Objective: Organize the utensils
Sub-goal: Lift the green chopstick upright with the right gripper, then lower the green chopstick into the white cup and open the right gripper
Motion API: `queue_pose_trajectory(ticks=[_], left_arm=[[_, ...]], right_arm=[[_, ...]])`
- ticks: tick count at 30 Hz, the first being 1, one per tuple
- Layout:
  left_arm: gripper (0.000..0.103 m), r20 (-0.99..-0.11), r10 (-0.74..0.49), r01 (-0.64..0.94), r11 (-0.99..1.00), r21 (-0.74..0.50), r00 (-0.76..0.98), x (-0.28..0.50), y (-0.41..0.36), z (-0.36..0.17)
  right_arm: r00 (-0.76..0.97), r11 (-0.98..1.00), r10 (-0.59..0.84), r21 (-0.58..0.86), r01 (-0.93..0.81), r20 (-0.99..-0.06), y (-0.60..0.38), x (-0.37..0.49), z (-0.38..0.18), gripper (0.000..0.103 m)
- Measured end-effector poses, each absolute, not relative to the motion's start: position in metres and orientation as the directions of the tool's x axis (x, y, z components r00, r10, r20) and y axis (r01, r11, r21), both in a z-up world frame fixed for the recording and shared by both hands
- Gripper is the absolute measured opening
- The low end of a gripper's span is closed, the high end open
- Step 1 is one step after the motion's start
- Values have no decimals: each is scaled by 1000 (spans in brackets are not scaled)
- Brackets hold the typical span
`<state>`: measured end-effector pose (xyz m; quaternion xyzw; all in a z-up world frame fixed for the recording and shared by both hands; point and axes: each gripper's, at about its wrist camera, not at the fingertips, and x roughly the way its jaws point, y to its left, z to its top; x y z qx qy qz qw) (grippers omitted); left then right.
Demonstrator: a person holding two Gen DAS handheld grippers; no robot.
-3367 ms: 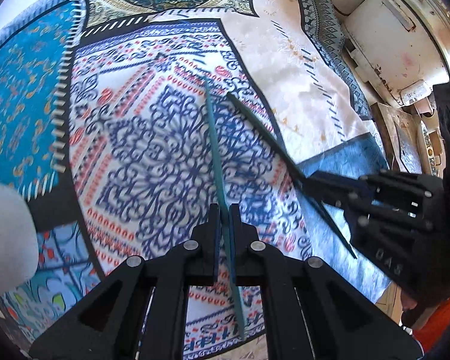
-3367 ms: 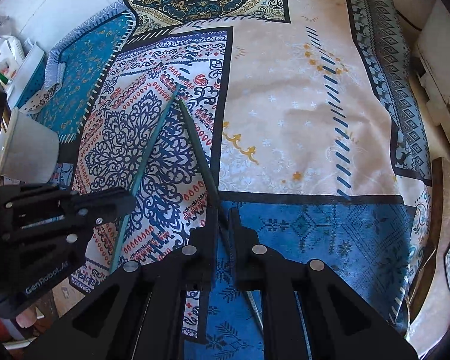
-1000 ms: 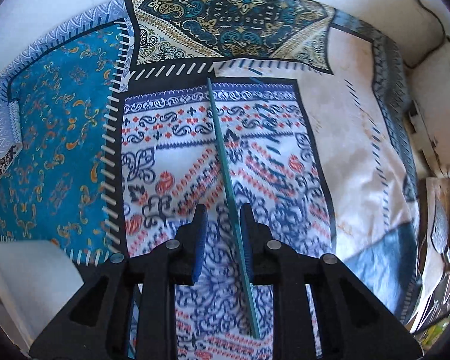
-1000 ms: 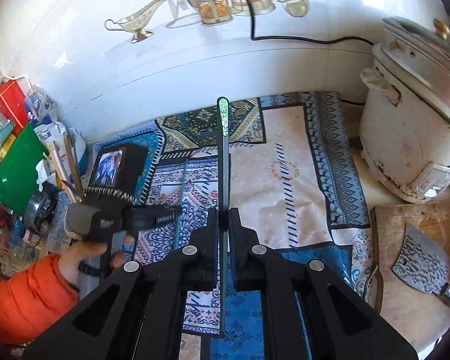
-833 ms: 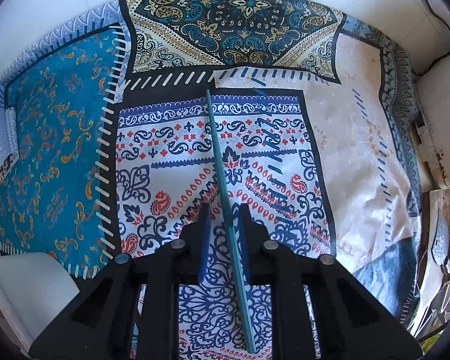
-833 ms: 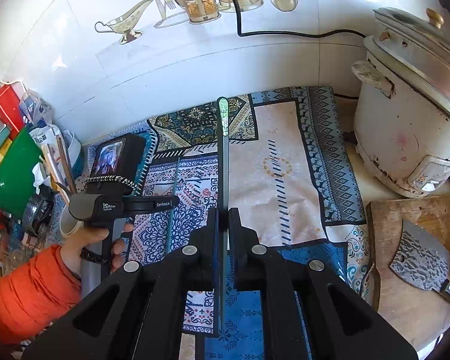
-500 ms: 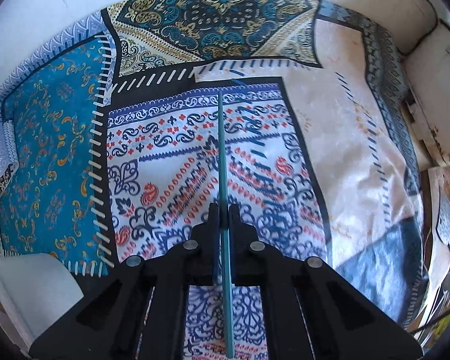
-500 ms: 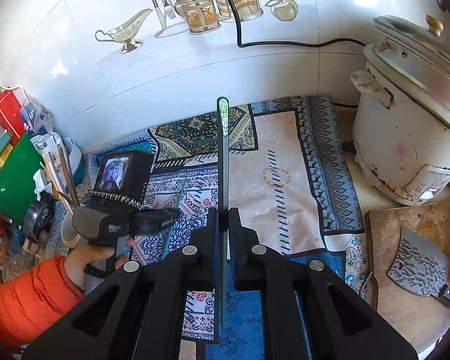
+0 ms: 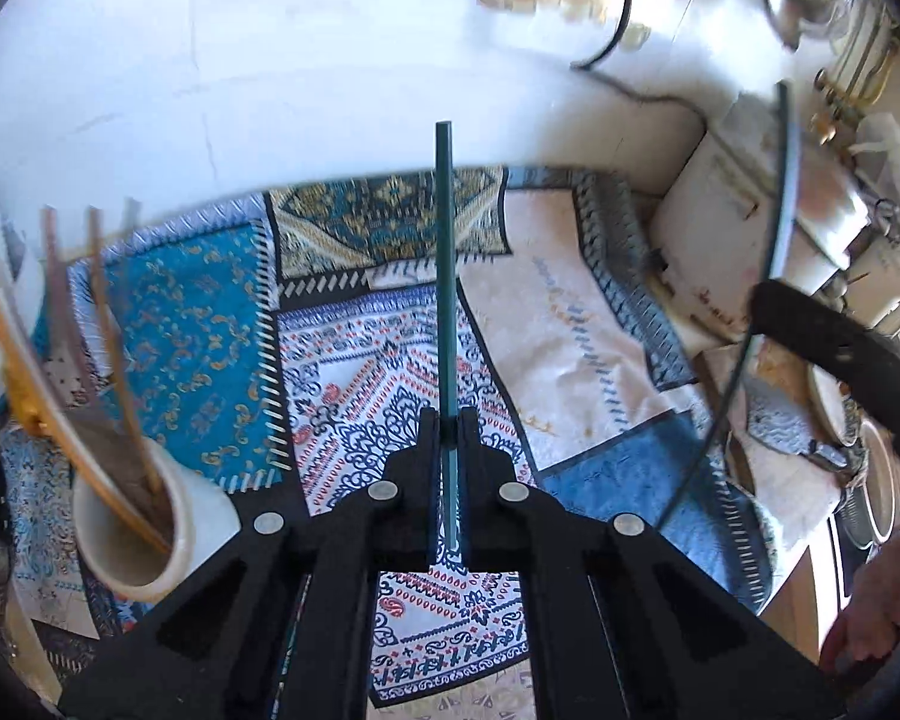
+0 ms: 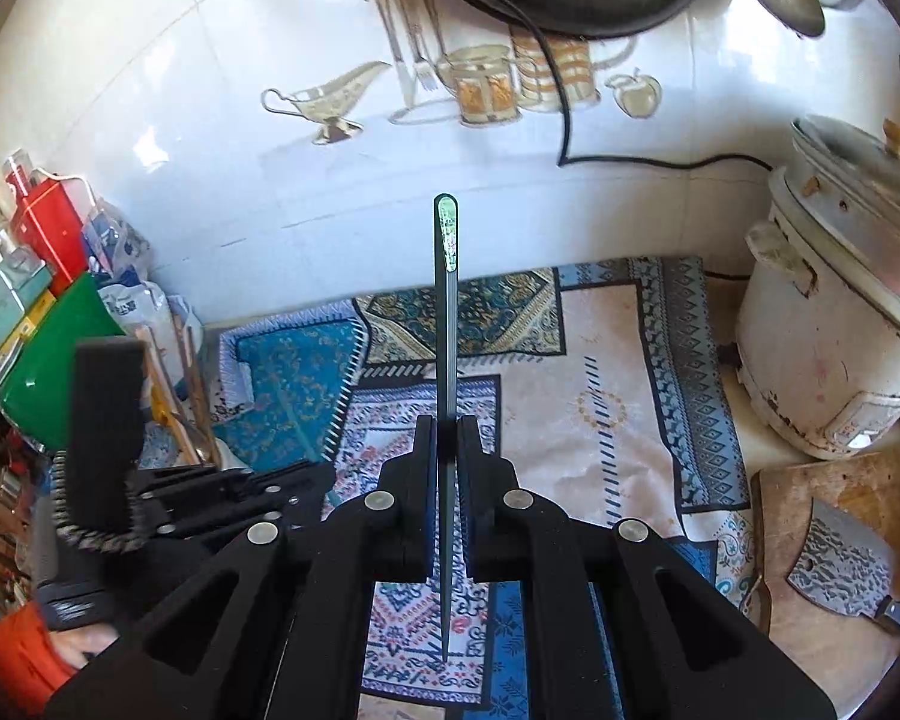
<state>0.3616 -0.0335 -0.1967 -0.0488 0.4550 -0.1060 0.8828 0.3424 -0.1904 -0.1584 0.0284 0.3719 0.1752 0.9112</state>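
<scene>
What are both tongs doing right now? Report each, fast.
Left tongs: shut on a teal chopstick, lifted off the cloth.
Right tongs: shut on a dark green chopstick, also in the air.

The cup (image 9: 150, 534) with sticks stands left of the left gripper (image 9: 448, 420); the cooker (image 10: 834, 324) stands right of the right gripper (image 10: 448, 426).

A teal chopstick (image 9: 447, 276) stands over the blue, white and red patterned cloth (image 9: 354, 372), beside a cream cup (image 9: 150, 534).
</scene>
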Motion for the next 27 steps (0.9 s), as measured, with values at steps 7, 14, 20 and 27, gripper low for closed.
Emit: queue_pose_trajectory(ticks=[7, 14, 20, 27], left_arm=[[3, -688, -200, 121, 979, -162, 697, 334, 2, -139], [3, -596, -132, 63, 989, -136, 792, 313, 49, -89], [3, -559, -66, -5, 992, -125, 827, 301, 91, -71], [3, -580, -39, -60, 987, -151, 814, 298, 130, -87]], right_arm=[[677, 921, 375, 170, -351, -634, -156, 339, -140, 6], [678, 890, 437, 178, -419, -591, -106, 341, -124, 6], [676, 863, 489, 196, -465, -551, -64, 348, -114, 6], [662, 848, 519, 225, -481, -541, -20, 361, -121, 6]])
